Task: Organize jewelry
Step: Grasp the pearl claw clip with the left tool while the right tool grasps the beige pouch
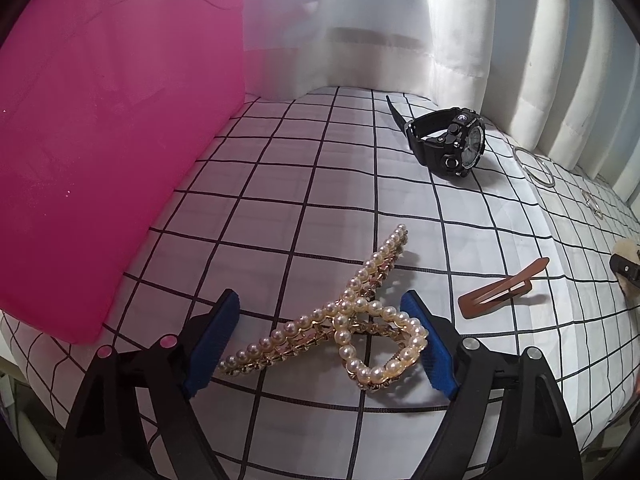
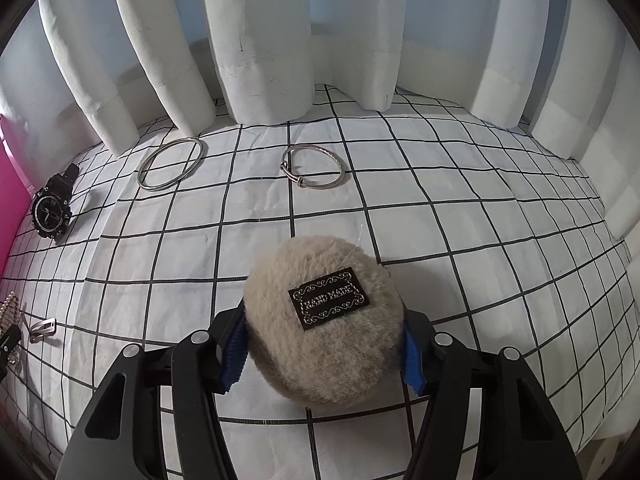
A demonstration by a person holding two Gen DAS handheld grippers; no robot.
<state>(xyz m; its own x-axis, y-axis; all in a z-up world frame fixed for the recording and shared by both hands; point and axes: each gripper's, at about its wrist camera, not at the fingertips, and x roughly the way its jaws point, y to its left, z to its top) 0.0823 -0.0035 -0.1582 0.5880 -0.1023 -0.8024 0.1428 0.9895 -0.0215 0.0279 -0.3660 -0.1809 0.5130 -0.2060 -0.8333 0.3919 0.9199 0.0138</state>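
The pearl hair claw (image 1: 340, 320) lies flat on the checked cloth (image 1: 280, 184), just in front of the pink box (image 1: 104, 152), and the left gripper (image 1: 320, 344) straddles it with its jaws apart, blue pads on either side and not yet pressing. Beyond the claw, away from the box, a brown snap clip (image 1: 500, 290) lies near it, and a black watch (image 1: 450, 142) sits farther back toward the curtain (image 1: 400, 20). Farther still from the box, a thin silver bangle (image 2: 171, 164) and a clasped silver bracelet (image 2: 314, 166) rest apart near the curtain's hem. The right gripper (image 2: 324, 344) is clamped on a fluffy beige puff clip (image 2: 324, 320) with a black label, seemingly at or just above the cloth. Every piece shown is still outside the box, whose inside is hidden, so the sorting looks barely begun.
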